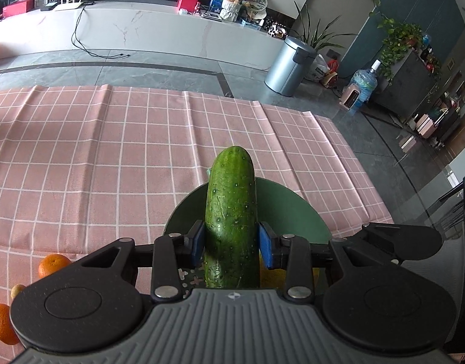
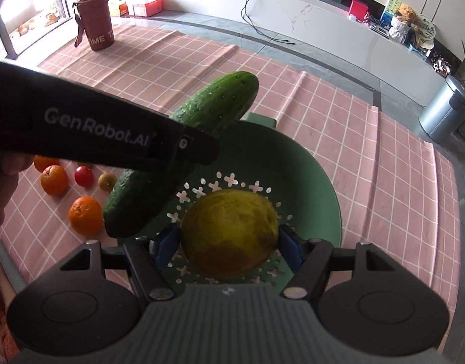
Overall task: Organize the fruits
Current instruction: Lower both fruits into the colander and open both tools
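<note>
So both tongs are loaded right now: the left tongs are pinching a cucumber around its lower middle, blue pads snug against both sides, the cucumber sticking out forward over the green colander. The right tongs are pinching a yellow-green fruit, maybe a lemon, can't tell for sure, held right above the colander's perforated bottom, and I can't tell whether it touches. The colander sits on the desk with the pink checked cloth. Off to the left on the cloth there are three oranges, a small red tomato and a little brownish fruit, all outside the colander. A brown flask stands upright at the far end
</note>
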A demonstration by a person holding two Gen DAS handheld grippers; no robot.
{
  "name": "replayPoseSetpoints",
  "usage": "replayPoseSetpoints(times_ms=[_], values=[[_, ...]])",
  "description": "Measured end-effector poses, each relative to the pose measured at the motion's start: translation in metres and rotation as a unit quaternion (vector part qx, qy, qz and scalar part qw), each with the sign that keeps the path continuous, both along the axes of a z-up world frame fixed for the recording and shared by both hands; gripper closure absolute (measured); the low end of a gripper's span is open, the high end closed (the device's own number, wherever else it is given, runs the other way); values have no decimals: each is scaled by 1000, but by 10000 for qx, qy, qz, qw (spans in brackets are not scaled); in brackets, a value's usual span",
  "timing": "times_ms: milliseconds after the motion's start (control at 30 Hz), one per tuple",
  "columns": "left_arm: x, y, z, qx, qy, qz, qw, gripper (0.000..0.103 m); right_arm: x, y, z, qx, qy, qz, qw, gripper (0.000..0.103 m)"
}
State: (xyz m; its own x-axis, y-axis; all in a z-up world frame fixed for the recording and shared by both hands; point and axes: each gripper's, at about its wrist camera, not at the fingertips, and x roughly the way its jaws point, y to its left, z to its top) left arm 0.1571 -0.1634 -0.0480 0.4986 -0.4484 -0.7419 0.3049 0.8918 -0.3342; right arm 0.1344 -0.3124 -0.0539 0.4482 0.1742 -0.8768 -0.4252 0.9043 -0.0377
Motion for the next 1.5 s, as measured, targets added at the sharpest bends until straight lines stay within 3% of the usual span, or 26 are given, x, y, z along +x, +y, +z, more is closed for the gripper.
replayPoseSetpoints(times_ms=[433,767,967,1033,1233,1300,1500], values=[[8,-13,-25,366,227,-376,9984,62,24,13,-32,-256,453,545,9972,37],[14,-14,-39,538,425,-427,9967,61,33,16,-49,-236,592,529,9966,36],[13,-12,-39,457,410,-386,9974,61,32,12,-47,-212,649,477,9965,36],[13,-12,-38,467,394,-401,9973,55,31,9,-45,-233,696,443,9963,35],[5,-12,-30,456,273,-469,9975,46,26,11,-32,-553,440,458,9964,27],[0,-12,-23,440,197,-512,9975,45,24,10,-24,-505,361,406,9972,20],[-21,-2,3,260,-90,-560,9981,45,12,9,-3,-649,40,42,9979,17]])
